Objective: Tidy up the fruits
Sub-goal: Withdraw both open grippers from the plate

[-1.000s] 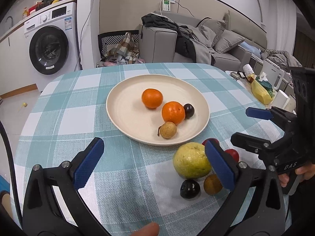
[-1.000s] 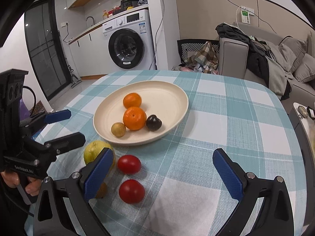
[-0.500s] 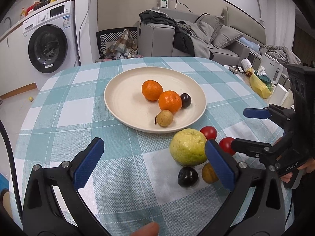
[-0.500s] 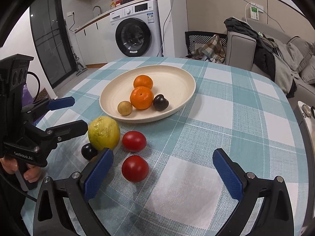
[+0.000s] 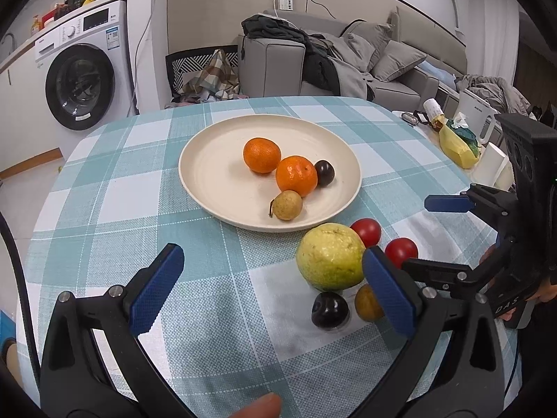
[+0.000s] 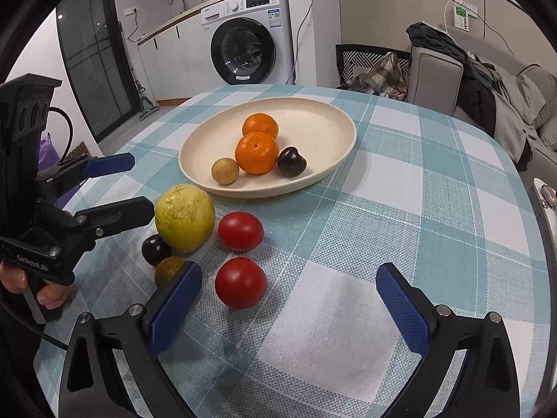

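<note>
Plate at table centre, holding four fruits. Five more fruits clustered at its 5 o'clock, possibly touching.

Even, soft indoor light from above; fruits cast faint shadows. Both pictures are sharp, with strong fisheye bending and black corners.

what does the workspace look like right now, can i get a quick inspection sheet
surface: round table under a teal checked cloth
job's things: cream plate holds two oranges, a dark plum and a small tan fruit; off the plate lie a big yellow-green fruit, two tomatoes, a dark plum and a small brownish fruit
clutter: nothing seen on the cloth
grippers: left gripper open, empty; right gripper open, empty
cables: black cable behind the left gripper
surroundings: washing machine, sofa with clothes
</note>
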Available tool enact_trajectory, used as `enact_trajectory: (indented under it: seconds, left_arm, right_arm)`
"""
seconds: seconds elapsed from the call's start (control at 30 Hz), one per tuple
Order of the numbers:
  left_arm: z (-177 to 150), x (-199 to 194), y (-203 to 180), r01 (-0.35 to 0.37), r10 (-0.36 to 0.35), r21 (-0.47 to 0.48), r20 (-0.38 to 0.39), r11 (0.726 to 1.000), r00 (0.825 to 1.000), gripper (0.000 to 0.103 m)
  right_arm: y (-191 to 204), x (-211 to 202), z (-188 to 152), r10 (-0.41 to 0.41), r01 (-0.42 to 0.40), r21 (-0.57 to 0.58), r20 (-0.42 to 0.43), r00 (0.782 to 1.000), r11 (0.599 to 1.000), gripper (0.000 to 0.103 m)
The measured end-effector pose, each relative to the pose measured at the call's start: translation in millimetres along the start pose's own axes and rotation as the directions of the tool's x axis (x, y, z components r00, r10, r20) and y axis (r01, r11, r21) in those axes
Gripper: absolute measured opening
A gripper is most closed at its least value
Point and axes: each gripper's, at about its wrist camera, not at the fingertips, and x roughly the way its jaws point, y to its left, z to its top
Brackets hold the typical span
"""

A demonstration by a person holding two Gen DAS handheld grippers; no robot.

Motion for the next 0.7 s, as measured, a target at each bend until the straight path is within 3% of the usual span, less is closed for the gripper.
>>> enact_trajectory:
  seconds: [0.3,0.37,0.5,0.7]
  left_arm:
    - [-1,4,-3,0.004,-0.003,0.013,-0.02,1.0,1.0,0.102]
    - [-2,5,-4,0.004,-0.004,0.017,-0.025,1.0,1.0,0.102]
    - [-2,7,-5,0.01,-0.009,0.02,-0.032,1.0,0.999,0.102]
    - [-2,12,-6,0.024,-0.023,0.013,-0.045,1.0,0.999,0.102]
  right_arm:
    - [5,6,-3,0.023,-0.024,-0.022,-0.046,0.999,0.999,0.102]
    - [5,8,-4,0.025,-0.027,-0.029,-0.051,0.998,0.999,0.097]
    - [7,10,-5,0.036,-0.038,-0.04,-0.062,0.997,0.998,0.079]
    - [11,11,-4,0.062,-0.065,-0.053,-0.062,0.996,0.996,0.074]
